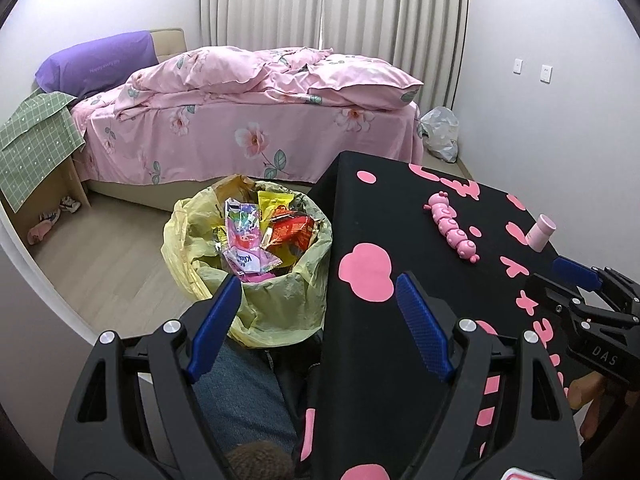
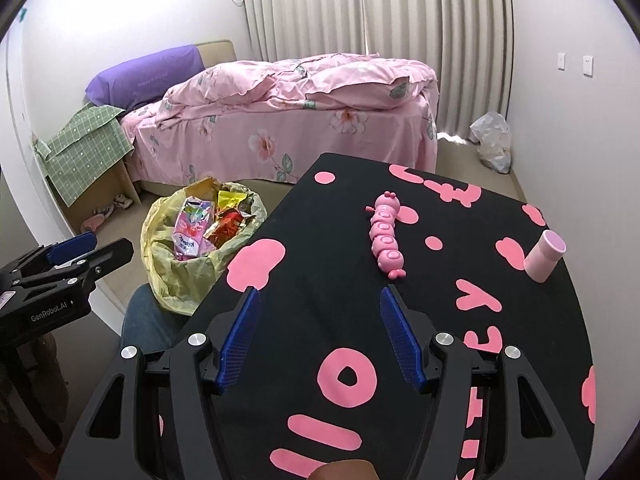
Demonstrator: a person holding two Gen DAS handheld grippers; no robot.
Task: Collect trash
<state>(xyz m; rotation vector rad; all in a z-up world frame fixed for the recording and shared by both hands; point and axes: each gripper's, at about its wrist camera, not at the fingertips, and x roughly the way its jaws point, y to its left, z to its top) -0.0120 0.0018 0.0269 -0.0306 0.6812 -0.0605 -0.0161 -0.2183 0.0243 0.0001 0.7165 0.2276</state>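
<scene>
A bin lined with a yellow bag [image 1: 280, 304] stands on the floor left of the black table; it also shows in the right wrist view [image 2: 180, 276]. It holds several snack wrappers [image 1: 256, 240], pink, yellow and red. My left gripper [image 1: 320, 286] is open and empty, above the bin's near rim and the table's left edge. My right gripper [image 2: 318, 294] is open and empty above the black table with pink shapes [image 2: 320, 240]. On the table lie a pink caterpillar toy [image 2: 386, 236] and a pink bottle [image 2: 544, 256], both ahead of the right gripper.
A bed with pink floral bedding [image 1: 256, 120] stands behind the bin. A side table under a green cloth [image 1: 36, 148] is at the left, with shoes under it. A clear plastic bag [image 2: 492, 140] lies by the far wall. A knee in jeans [image 1: 240, 392] is below the left gripper.
</scene>
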